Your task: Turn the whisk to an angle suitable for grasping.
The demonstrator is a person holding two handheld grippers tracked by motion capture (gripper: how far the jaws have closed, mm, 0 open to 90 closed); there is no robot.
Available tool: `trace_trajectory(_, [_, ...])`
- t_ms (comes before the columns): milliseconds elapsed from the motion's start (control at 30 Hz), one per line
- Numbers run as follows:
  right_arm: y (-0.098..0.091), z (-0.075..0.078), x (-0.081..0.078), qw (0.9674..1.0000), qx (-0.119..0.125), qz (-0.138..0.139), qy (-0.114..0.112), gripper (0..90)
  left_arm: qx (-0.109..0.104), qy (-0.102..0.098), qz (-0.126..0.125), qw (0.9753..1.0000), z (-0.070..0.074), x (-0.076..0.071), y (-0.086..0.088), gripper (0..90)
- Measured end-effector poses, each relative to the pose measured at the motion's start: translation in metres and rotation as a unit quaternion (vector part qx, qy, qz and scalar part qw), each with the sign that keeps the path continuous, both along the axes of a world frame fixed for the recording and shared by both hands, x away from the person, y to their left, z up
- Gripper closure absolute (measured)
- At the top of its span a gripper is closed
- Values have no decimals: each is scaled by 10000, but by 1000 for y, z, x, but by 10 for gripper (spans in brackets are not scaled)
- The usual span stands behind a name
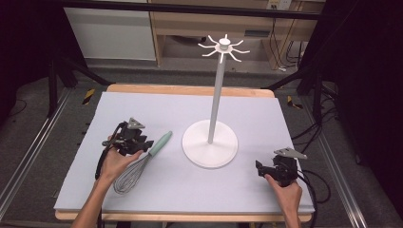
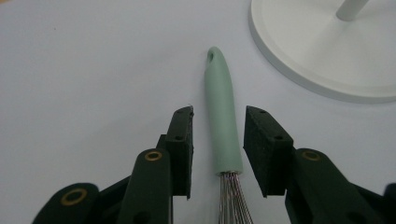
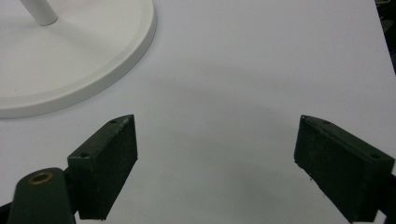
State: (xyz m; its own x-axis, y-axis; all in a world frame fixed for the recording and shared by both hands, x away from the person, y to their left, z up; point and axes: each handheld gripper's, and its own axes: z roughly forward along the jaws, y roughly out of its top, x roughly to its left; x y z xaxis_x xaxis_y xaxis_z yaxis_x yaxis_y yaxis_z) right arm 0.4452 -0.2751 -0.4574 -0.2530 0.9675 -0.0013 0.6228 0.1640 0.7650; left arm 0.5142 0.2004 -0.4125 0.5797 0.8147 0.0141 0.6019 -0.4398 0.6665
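I have the left gripper (image 2: 218,140) set around the whisk (image 1: 142,164): its pads (image 2: 183,144) flank the mint-green handle (image 2: 222,126) low down, near the wires, with a sliver of gap on each side, so nothing is clamped yet. The whisk lies on the counter (image 1: 266,180) in the lower left of the high view, handle toward the white stand (image 1: 210,142); my left hand (image 1: 114,164) partly covers its wire end. In the left gripper view the wires run off the bottom edge. The right gripper (image 3: 215,158) sits lower right, wide apart and holding nothing, over bare counter.
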Motion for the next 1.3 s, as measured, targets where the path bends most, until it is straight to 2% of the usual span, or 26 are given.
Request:
trace_trajectory(67, [0,0,0,10000,-4,0,15,138,46,44,-6,10000,-3,1,-1,628])
trace_trajectory(133, [1,0,0,10000,-7,3,24,138,207,131,-44,9997,-10,2,-6,629])
trace_trajectory(267, [1,-1,1,10000,-36,33,25,138,369,206,-53,9991,-16,3,-9,634])
trace_trajectory(500, [1,-1,1,10000,-44,41,59,138,434,357,-116,9984,-19,6,-13,644])
trace_trajectory(733, [2,-2,1,9999,-49,46,77,138,642,546,-226,9962,-23,8,-17,648])
trace_trajectory(833, [1,-2,1,9999,-69,58,73,138,666,581,-250,9958,-23,9,-17,659])
trace_trajectory(967, [1,-2,1,9999,-71,60,75,138,554,557,-222,9967,-22,9,-16,654])
trace_trajectory(1200, [1,-2,2,9999,-95,92,69,138,533,518,-226,9970,-14,13,-13,565])
trace_trajectory(1300, [0,-2,2,9999,-91,85,73,138,493,421,-199,9977,-5,17,-15,534])
